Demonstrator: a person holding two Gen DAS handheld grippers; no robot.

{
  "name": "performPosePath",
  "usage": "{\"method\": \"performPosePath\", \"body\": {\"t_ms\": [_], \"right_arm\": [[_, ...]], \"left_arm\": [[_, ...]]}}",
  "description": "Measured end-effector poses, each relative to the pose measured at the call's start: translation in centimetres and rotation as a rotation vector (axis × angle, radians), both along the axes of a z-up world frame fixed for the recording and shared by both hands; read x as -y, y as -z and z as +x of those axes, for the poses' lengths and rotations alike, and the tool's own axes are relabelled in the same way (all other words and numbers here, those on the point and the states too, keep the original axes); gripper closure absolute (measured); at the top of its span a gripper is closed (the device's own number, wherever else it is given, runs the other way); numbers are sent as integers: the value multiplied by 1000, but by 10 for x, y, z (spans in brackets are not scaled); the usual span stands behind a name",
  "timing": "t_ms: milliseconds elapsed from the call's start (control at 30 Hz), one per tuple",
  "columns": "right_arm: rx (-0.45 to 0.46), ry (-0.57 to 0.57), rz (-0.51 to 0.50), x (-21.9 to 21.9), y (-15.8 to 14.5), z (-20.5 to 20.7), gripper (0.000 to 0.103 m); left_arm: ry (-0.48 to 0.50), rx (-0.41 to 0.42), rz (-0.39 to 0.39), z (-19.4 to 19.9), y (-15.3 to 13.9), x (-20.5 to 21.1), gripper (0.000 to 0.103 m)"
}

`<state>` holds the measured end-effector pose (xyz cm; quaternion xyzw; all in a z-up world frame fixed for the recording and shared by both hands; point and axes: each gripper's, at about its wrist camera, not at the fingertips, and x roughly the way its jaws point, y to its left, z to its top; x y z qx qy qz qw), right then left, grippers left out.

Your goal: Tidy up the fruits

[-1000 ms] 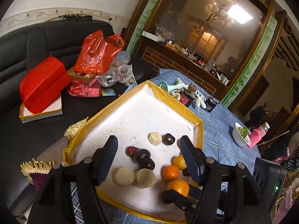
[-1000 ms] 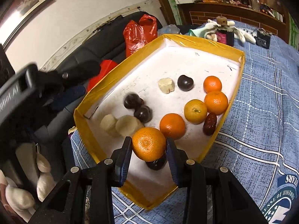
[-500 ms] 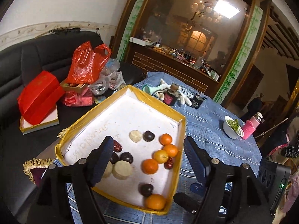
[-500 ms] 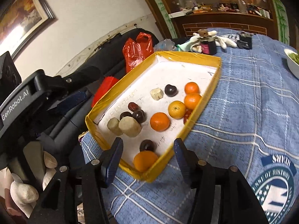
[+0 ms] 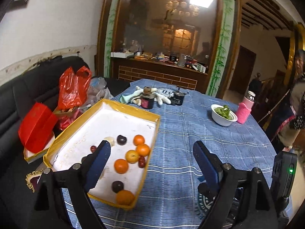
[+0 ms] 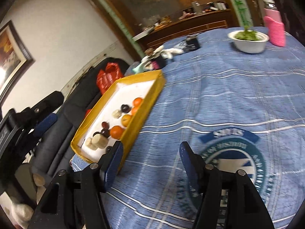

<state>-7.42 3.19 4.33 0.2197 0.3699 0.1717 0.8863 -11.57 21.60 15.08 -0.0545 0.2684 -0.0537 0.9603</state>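
The yellow tray (image 5: 122,106) holds 5 oranges (image 5: 121,165) and 2 round dark fruits (image 5: 121,139) in plain sight, plus 2 small red ones (image 5: 141,161); more pieces hide behind the tongs. On the tabletop (image 5: 190,143) stand 1 white bowl (image 5: 224,116) of greens, 1 pink bottle (image 5: 246,108) and 2 dark jars (image 5: 147,101). 1 red plastic bag (image 5: 73,87) sits on the sofa.

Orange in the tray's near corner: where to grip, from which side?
Take the near-corner orange across its middle from above; the yellow tray walls hem two sides and a dark fruit sits beside it. It's round, so no axis matters.
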Motion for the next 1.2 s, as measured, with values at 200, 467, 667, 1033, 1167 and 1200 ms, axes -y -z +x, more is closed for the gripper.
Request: {"method": "performPosePath", "body": {"t_ms": [200, 467, 667, 1033, 1167, 1200], "right_arm": [[13, 45, -6, 18, 1, -10, 36], [65, 55, -60, 17, -7, -20, 36], [117, 38, -155, -4, -14, -29, 30], [173, -7, -332, -44, -13, -38, 23], [165, 4, -357, -47, -9, -36, 22], [160, 6, -360, -48, -9, -34, 22]], "left_arm": [[-35, 53, 25, -11, -8, 13, 7], [-174, 230, 80, -41, -26, 16, 0], [-186, 166, 101, -37, -14, 14, 0], [-174, 29, 89, -23, 15, 7, 0], [-161, 2, 108, -20, 23, 9, 0], [-157, -3, 104, -19, 24, 8, 0]]}}
